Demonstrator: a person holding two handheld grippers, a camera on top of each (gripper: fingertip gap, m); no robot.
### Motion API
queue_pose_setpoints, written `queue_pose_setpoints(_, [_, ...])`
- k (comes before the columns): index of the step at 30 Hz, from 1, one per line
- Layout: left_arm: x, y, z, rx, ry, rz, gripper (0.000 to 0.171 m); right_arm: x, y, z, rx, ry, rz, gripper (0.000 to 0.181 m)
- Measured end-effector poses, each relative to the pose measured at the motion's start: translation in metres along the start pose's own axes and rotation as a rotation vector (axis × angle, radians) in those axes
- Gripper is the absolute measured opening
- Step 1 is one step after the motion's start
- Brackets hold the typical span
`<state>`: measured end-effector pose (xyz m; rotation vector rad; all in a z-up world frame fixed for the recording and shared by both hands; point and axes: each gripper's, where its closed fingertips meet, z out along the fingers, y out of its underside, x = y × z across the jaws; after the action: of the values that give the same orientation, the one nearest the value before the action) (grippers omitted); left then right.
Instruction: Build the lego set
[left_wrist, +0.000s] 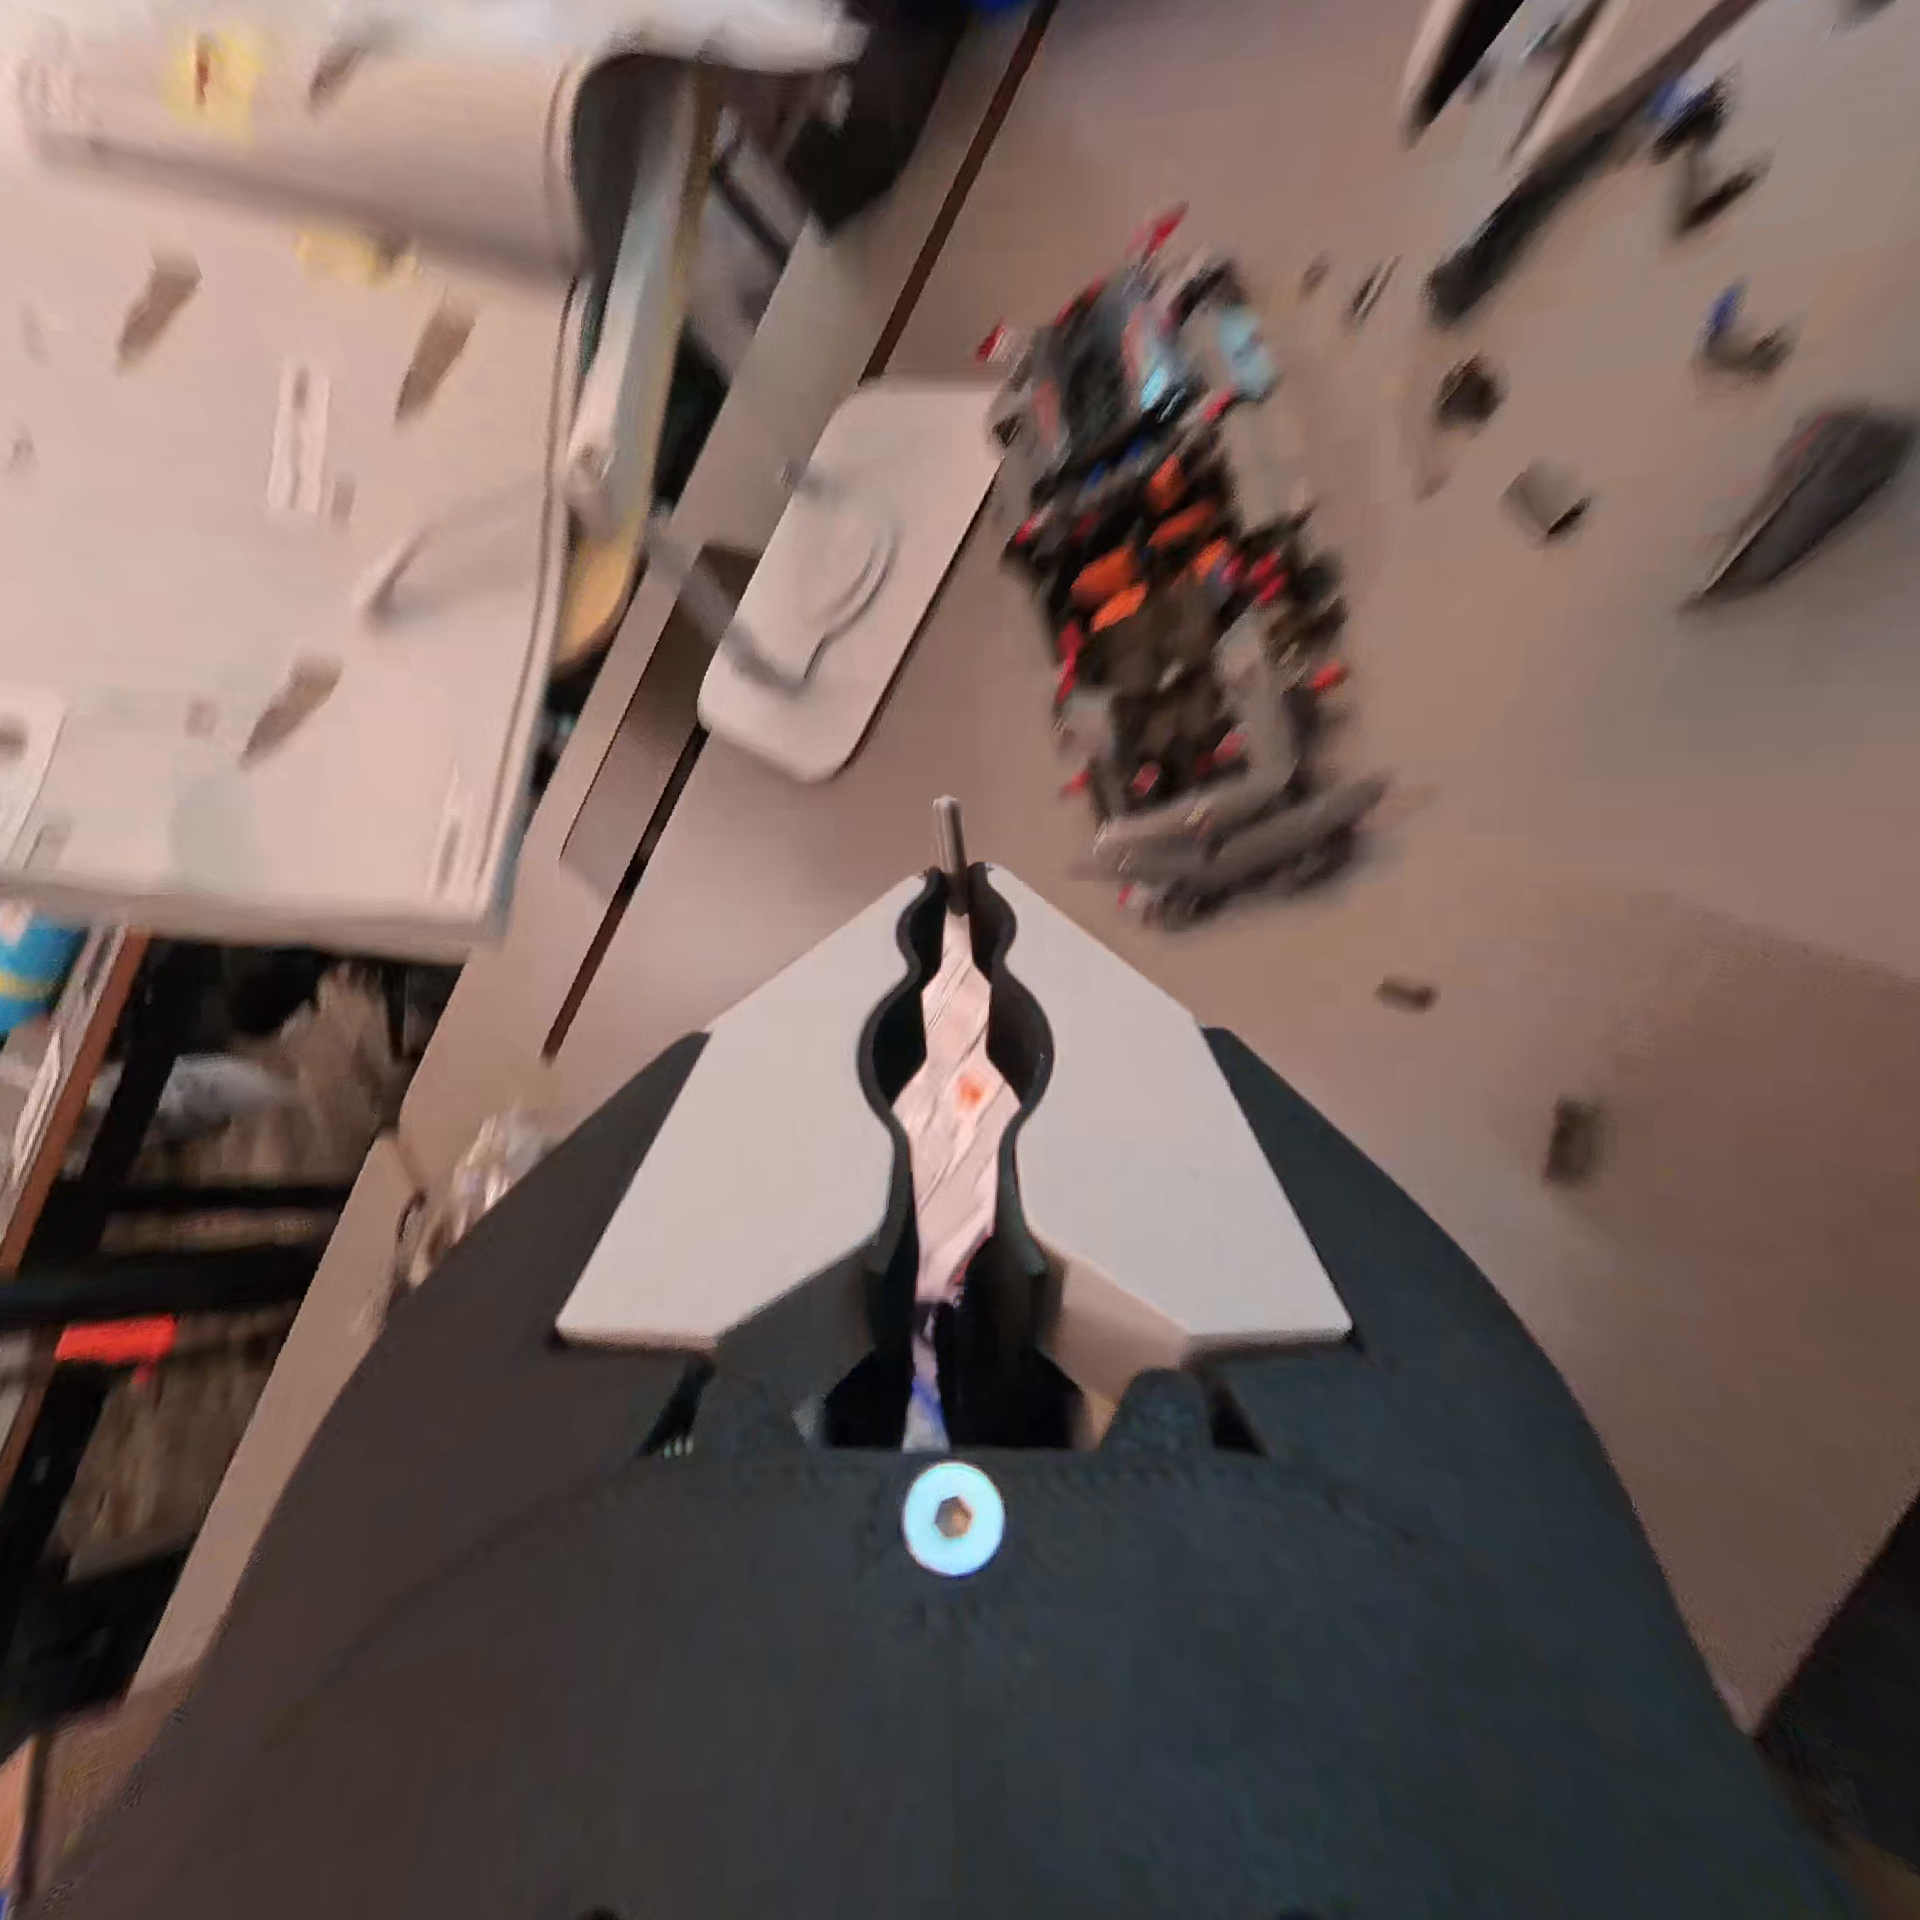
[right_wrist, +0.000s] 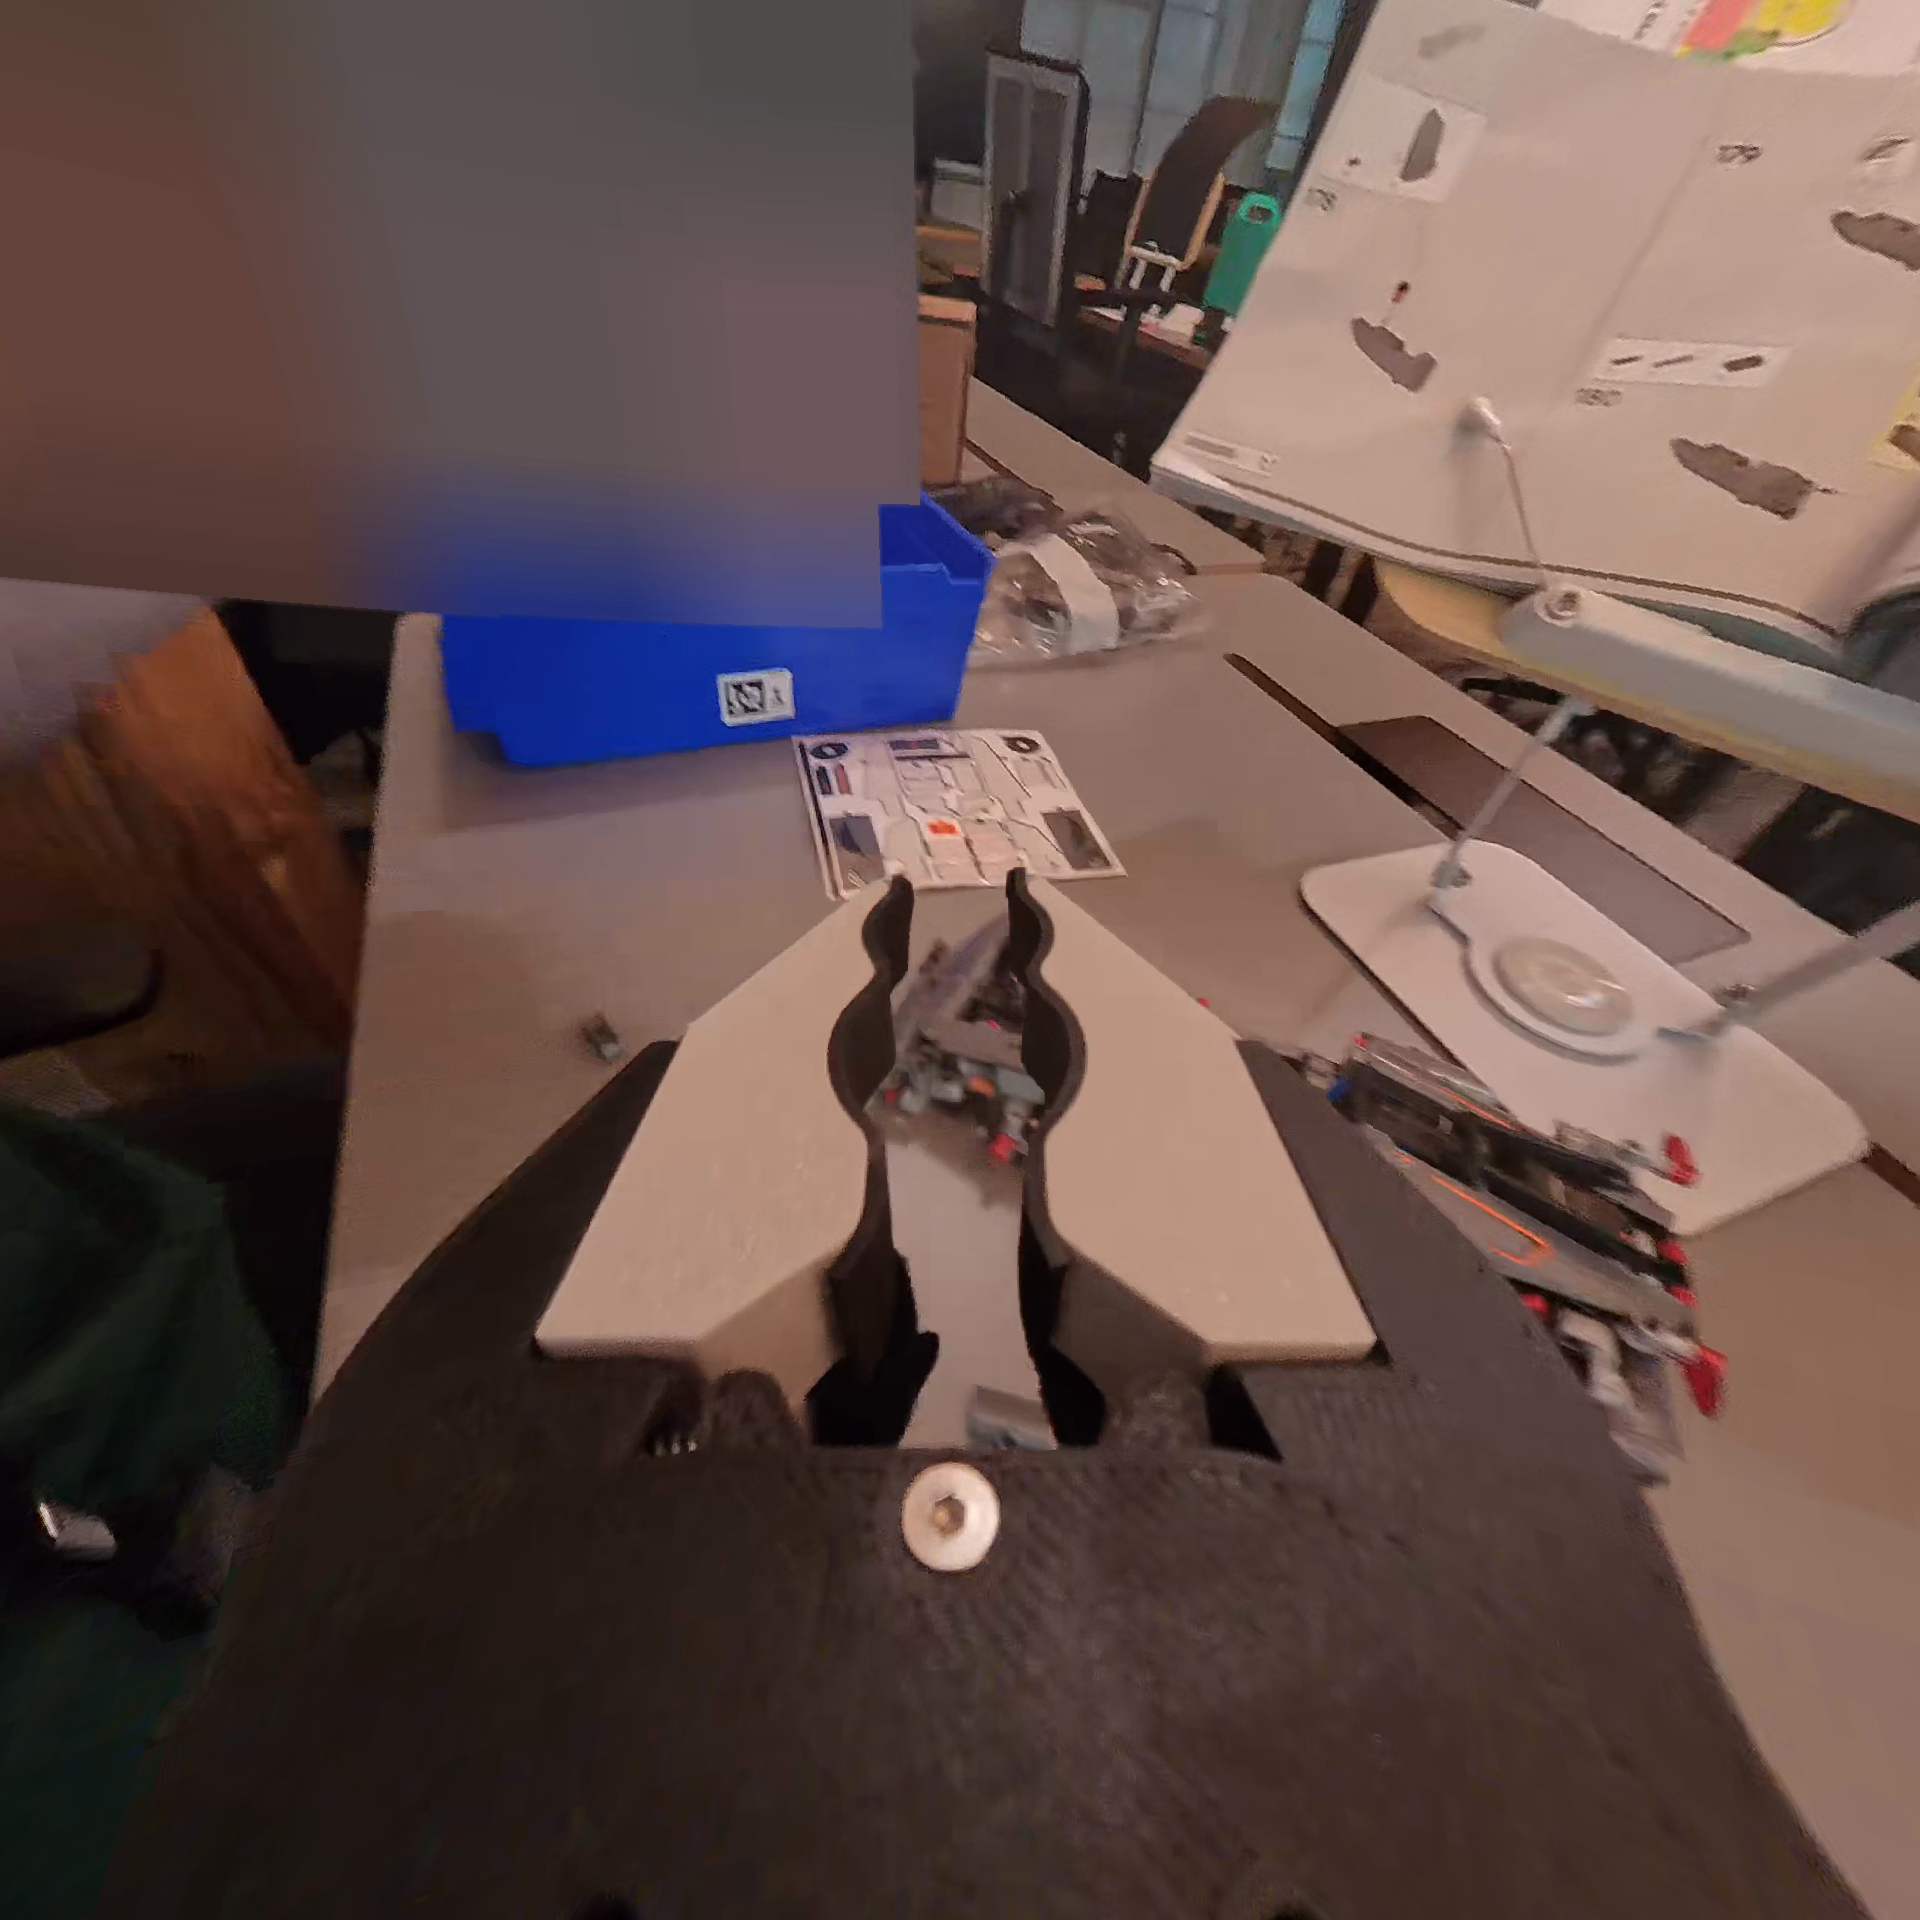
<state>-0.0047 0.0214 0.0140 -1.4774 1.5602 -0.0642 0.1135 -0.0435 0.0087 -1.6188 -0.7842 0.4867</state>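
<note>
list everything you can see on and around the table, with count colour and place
lego model: one, black with orange and red, on table ahead of left gripper
loose lego pieces: several, dark, scattered right of model
small lego assembly: one, grey, on table between right gripper's fingers
sticker sheet: one, white, flat on table before bin
bin: one, blue, far table edge
bags of parts: a few, clear, right of bin
instruction booklet: one, white, open on stand
stand: one, white base, right
table: one, grey
thin pin: one, dark, in left gripper's tips
left gripper: shut
right gripper: open
</note>
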Motion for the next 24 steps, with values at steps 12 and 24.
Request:
queue_pose_setpoints(12, [0.078, -0.080, 0.053, 0.191, 0.090, 0.133, 0.002, 0.001, 0.004, 0.010, 0.038, -0.054, 0.140, 0.010])
queue_pose_setpoints(24, [0.086, -0.083, 0.063, 0.180, 0.112, 0.152, 0.001, -0.001, 0.011, 0.009, 0.036, -0.116, 0.208, 0.015])
